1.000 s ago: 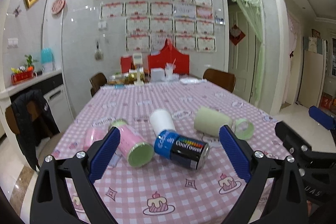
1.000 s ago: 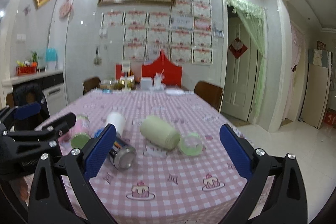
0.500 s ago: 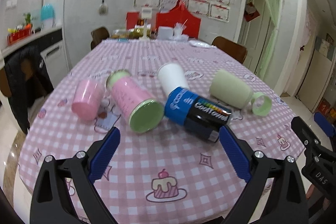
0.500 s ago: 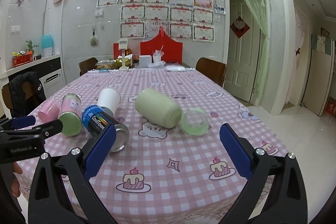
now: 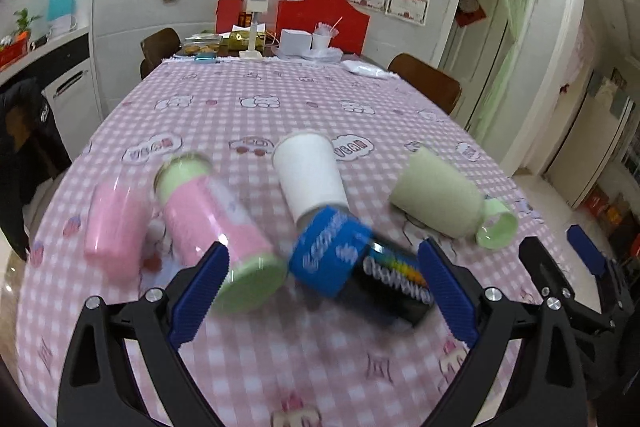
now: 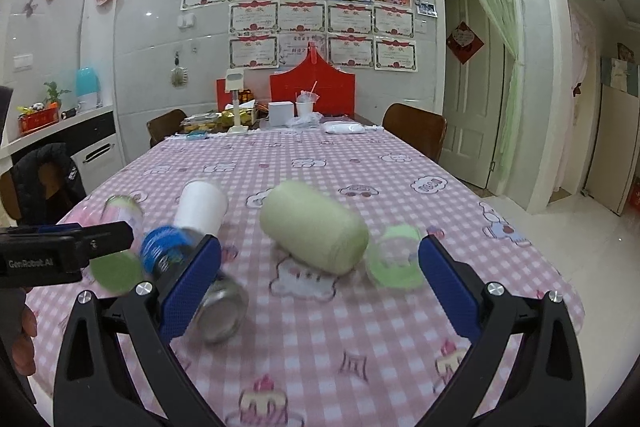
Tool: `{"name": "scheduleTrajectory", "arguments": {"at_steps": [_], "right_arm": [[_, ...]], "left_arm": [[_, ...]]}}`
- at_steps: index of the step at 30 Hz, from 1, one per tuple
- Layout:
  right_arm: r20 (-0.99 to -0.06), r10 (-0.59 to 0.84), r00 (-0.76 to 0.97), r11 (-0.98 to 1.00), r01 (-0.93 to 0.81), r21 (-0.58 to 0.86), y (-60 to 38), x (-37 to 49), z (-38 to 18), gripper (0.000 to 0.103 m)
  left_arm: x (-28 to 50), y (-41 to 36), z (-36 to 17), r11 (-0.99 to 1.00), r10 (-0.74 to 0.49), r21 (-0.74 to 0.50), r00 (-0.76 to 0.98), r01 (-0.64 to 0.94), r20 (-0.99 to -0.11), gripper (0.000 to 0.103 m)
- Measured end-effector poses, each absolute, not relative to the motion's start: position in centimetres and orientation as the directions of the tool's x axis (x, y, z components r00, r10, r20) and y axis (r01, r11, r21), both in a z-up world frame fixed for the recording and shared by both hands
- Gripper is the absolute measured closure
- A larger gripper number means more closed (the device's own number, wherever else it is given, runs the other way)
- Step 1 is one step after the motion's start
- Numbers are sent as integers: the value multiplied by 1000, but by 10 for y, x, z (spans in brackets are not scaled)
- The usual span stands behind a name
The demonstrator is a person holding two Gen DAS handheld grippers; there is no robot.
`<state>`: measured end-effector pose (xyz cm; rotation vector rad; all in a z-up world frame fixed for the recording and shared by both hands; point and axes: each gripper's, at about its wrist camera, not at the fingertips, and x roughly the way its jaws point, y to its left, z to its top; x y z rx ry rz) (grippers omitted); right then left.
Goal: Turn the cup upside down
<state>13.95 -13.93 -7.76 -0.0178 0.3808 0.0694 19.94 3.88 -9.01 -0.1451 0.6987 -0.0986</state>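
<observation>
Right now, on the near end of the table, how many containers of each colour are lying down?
Pink: 2, the small pink cup and the pink bottle with green ends
White: 1, the paper cup
Pale green: 2, the large tumbler and the small green cup
Blue-and-black: 1, the can
Total: 6

Room bright, cool white, lit from ceiling spots; one flares at the upper right of my left view, more along the top of my right view. Glare dots sit on the glossy wall tiles (image 6: 140,27). Fisheye bends doorways and walls; corners go black. Near objects smear with motion blur: the blue-capped can (image 5: 360,271), the pink bottle (image 5: 216,223). Far wall stays sharp. Shadows soft, faint.
</observation>
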Motion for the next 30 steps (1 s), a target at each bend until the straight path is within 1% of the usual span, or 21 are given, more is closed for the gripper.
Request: {"name": "scheduleTrajectory", "arguments": {"at_steps": [5,11,16,21,23,24,28,30], "right_arm": [[-397,78,915,997,-70,33,-143,175,-79,8],[-445,79,892,997,-62,54,-142,210,-89,8],[-482,99,871,994,-59,97,-150,228,-99,8],[-505,114,856,990,-57,128,-154,239,-104,8],[-517,130,846,987,-62,147,-156,241,-106,8],[-520,134,844,986,-63,152,-155,244,-107,8],[-530,145,836,984,-64,168,-155,244,-109,8],[-528,149,836,983,-65,174,-155,242,-108,8]], "left_arm": [[254,34,-86,992,-117,-121,716,46,-688,9],[312,38,-103,994,-99,-108,637,25,-765,9],[346,36,-121,996,-83,-85,572,23,-816,9],[363,33,-135,996,-87,-83,533,32,-841,10],[367,33,-139,996,-89,-84,523,32,-848,22],[369,31,-141,995,-96,-85,513,44,-853,37],[368,22,-142,996,-83,-53,517,73,-852,38],[365,21,-136,995,-97,-62,547,84,-832,39]]}}
